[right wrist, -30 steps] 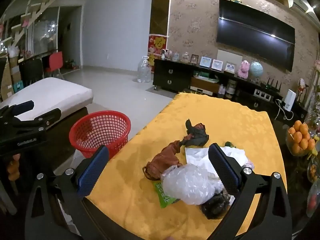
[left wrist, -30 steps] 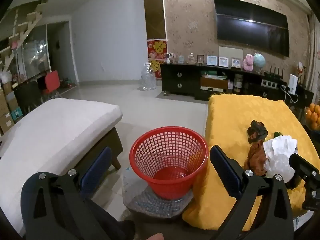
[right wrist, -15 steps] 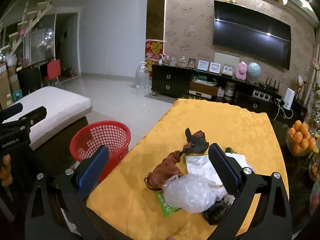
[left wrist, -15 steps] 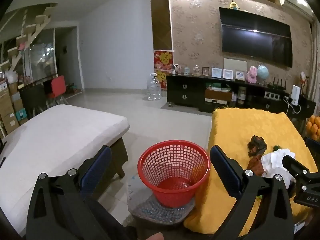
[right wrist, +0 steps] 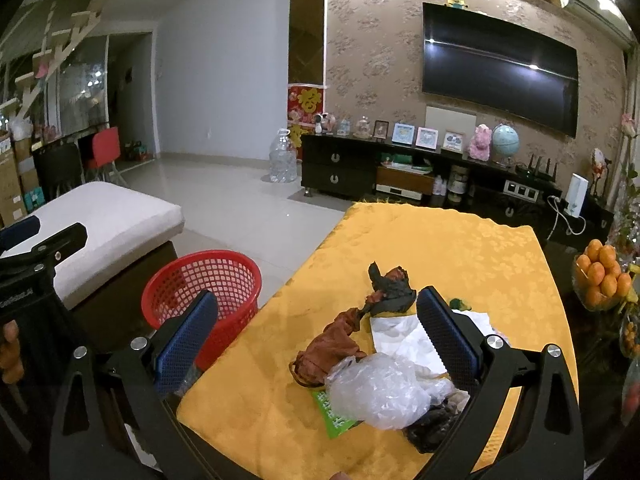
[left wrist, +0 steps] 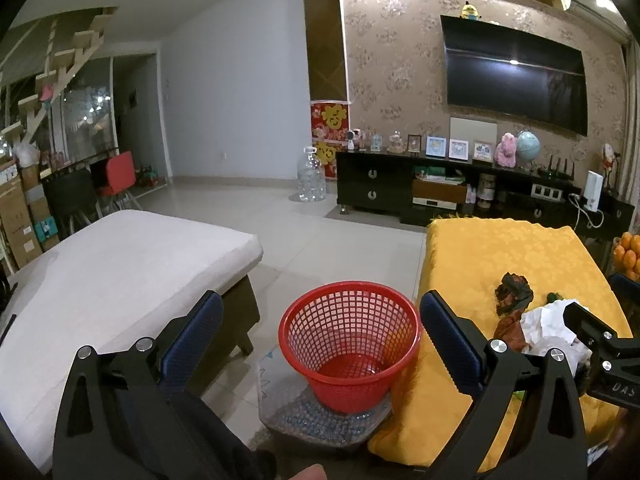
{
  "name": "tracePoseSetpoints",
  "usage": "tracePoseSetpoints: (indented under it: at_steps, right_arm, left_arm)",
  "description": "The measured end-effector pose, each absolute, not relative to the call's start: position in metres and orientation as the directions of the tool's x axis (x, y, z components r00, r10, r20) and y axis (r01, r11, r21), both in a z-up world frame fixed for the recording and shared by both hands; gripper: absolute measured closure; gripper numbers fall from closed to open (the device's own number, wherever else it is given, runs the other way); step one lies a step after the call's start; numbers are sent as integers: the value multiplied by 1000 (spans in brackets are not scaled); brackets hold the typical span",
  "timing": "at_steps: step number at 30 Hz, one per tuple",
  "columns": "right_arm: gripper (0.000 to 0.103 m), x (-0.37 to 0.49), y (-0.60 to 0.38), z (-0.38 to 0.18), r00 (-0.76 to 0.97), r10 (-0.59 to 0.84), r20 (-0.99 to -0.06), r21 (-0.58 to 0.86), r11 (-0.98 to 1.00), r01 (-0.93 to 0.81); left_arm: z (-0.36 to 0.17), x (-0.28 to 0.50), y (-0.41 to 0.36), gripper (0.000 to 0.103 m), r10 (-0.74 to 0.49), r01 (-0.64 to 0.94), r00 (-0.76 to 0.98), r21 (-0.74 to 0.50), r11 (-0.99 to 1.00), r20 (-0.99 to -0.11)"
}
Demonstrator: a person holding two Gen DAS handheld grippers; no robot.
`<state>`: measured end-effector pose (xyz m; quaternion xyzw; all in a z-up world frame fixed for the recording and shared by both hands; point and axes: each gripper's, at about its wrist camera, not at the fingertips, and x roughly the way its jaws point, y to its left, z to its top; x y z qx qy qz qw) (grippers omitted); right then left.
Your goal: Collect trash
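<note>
Presently | trash pile (right wrist: 384,364) heaped at yellow tablecloth's (right wrist: 460,248) near edge | red basket (left wrist: 350,344) floor-set beside | left gripper (left wrist: 320,344), right gripper (right wrist: 316,340) held wide, unladen.

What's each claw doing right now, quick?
Left claw: open, empty, facing the red basket.
Right claw: open, empty, above the trash pile.

A: Where does the left view look from?

B: From the left hand-held gripper (left wrist: 320,336), off the tabletop's (left wrist: 500,248) left edge, facing the far TV wall, with the red basket (left wrist: 350,344) close below.

A: And the right one?

B: From the right hand-held gripper (right wrist: 316,330), low over the tabletop's near end, facing the same wall. Both share the basket, the trash pile (right wrist: 384,364) and the bed (right wrist: 104,212).
</note>
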<state>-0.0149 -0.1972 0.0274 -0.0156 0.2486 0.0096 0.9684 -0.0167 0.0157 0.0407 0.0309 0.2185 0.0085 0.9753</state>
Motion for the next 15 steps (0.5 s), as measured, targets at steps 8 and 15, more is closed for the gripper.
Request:
tracePoseSetpoints:
  at_steps: [8,15]
  right_arm:
    - [7,-21,-198,37,891,18,-454,-14,1000,-27]
    - [7,-23,-197,37,894,19,-449,-15,999,-29]
  left_arm:
    - [46,-25,9,8,29,0,913,71,997,-406]
    - [45,-27,8,8,29,1,914,74,997,-405]
